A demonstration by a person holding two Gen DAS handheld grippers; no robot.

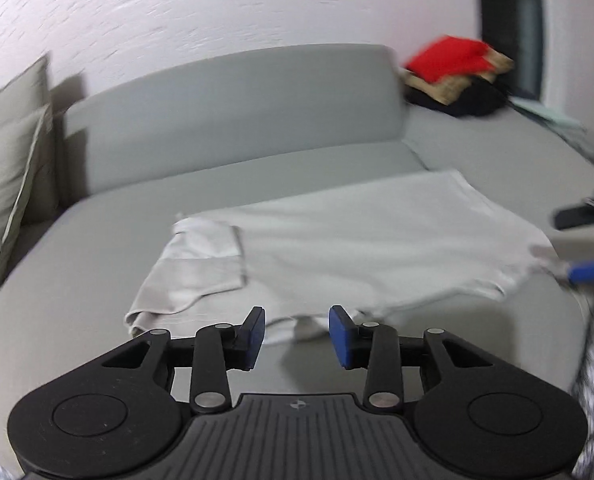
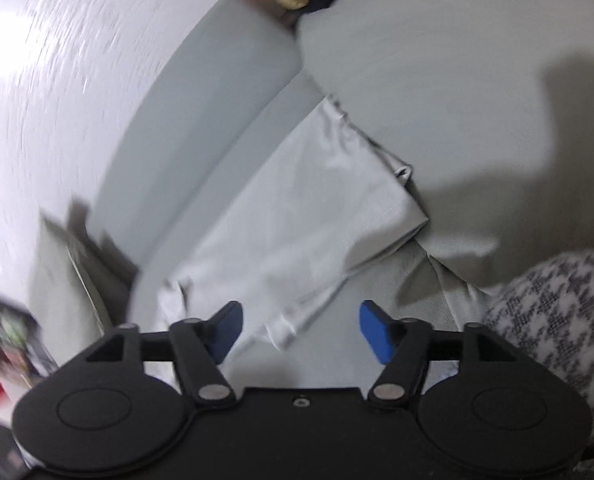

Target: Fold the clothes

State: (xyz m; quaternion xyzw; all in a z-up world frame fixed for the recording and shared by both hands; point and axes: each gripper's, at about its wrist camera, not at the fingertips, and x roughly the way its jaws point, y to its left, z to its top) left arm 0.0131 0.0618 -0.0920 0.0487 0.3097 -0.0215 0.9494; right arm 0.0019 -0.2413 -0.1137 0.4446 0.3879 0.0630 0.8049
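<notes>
1. Grey sofa (image 1: 225, 92), set against a pale textured wall (image 1: 217, 4), is the surface where everything lies; both views are blurred.
2. On its seat lies a light grey garment (image 1: 357, 236), spread mostly flat. In the left wrist view one side is folded over onto the body, and a rumpled edge reaches the front of the seat, close to the gripper.
3. The left gripper (image 1: 296, 336) hangs just above that near edge. Its blue pads (image 1: 339, 334) stand apart and nothing is between them.
4. The right gripper (image 2: 299, 330) sits over the garment's other end, jaws spread wider. Cloth shows in the gap beyond them, but the pads (image 2: 371, 330) press on nothing.
5. From the left wrist view, a blue pad and dark parts of the right gripper show at the garment's right edge.
6. A beige cushion (image 1: 5, 168) leans at the sofa's left end.
7. Beyond the backrest's right end sits a pile of clothes (image 1: 457, 76): red on top, tan beneath, black under that.
8. Houndstooth fabric (image 2: 557, 312) fills the lower right of the right wrist view.
</notes>
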